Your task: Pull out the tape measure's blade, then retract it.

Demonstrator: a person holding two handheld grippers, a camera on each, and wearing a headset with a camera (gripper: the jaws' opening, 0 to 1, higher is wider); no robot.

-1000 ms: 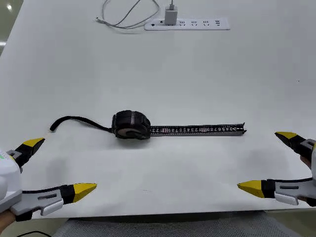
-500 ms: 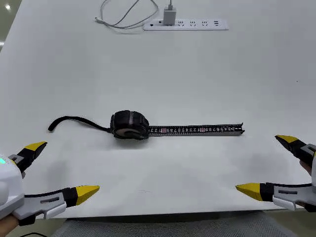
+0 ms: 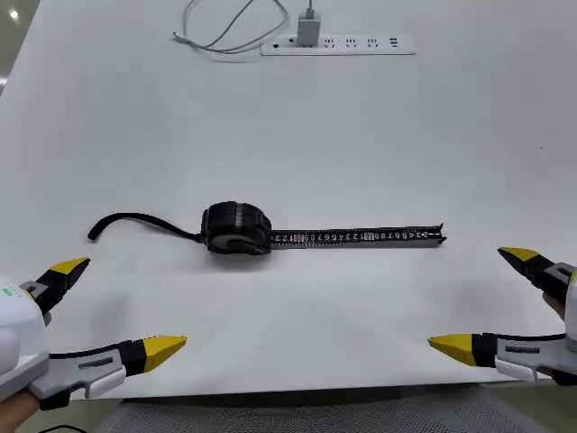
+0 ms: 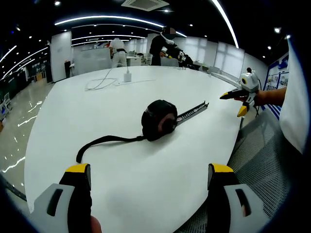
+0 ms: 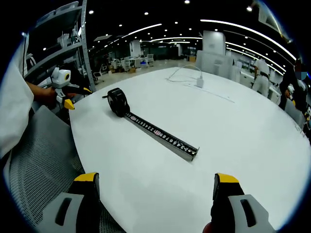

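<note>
A black tape measure [image 3: 237, 229] lies on the white table [image 3: 297, 135], its blade [image 3: 359, 237] drawn out to the right and its black wrist strap [image 3: 135, 222] trailing left. The case [image 4: 159, 119] and blade [image 5: 160, 135] show in both gripper views too. My left gripper [image 3: 119, 308] hovers open at the near left edge, well short of the strap. My right gripper [image 3: 487, 302] hovers open at the near right, just below and right of the blade's end hook [image 3: 442, 234]. Nothing is between either pair of jaws [image 4: 146, 174] [image 5: 155, 187].
A white power strip [image 3: 338, 43] with a plugged-in charger and a looped white cable [image 3: 230, 27] lies at the table's far side. A grey mesh surface [image 3: 297, 415] runs under the near table edge. People stand far off in the room.
Both grippers have barely moved, staying open near the front edge. The tape measure and its drawn-out blade have not changed; the small shift in the picture comes from the camera.
</note>
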